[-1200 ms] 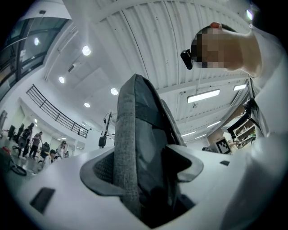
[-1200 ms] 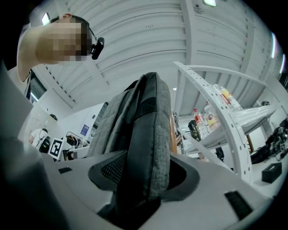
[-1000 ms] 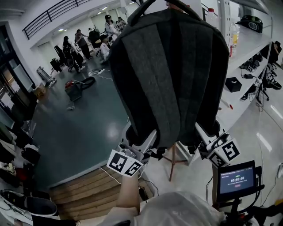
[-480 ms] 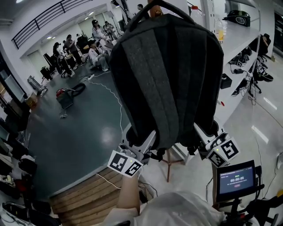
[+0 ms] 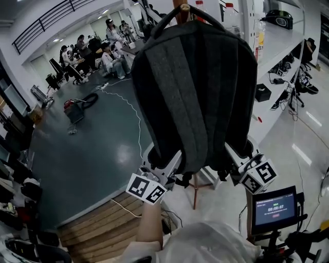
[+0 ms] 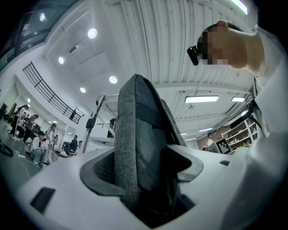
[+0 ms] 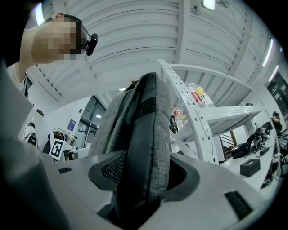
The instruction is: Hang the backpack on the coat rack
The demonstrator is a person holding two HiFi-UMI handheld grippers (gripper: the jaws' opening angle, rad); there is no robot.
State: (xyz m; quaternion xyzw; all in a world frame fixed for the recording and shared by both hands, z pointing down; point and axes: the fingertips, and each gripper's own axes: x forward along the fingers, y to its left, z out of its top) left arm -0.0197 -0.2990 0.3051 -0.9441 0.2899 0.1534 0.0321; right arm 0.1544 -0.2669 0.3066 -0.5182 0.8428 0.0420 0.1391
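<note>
A dark grey backpack (image 5: 198, 92) is held up high in front of me, filling the middle of the head view. Its top handle (image 5: 180, 11) loops around the brown wooden top of the coat rack (image 5: 181, 4). My left gripper (image 5: 172, 165) is shut on the backpack's lower left edge (image 6: 135, 148). My right gripper (image 5: 232, 158) is shut on its lower right edge (image 7: 146, 148). The rack's wooden legs (image 5: 198, 190) show below the bag. Most of the rack pole is hidden behind the backpack.
White shelving (image 5: 275, 46) with bottles and gear stands at the right. A small screen on a stand (image 5: 272, 209) sits at lower right. A wooden platform (image 5: 103, 226) lies below left. Several people (image 5: 108, 49) work far off across the dark floor.
The backpack has dropped slightly in the view and shifted a little right; its handle now sits around the rack's wooden top. Both grippers keep their hold.
</note>
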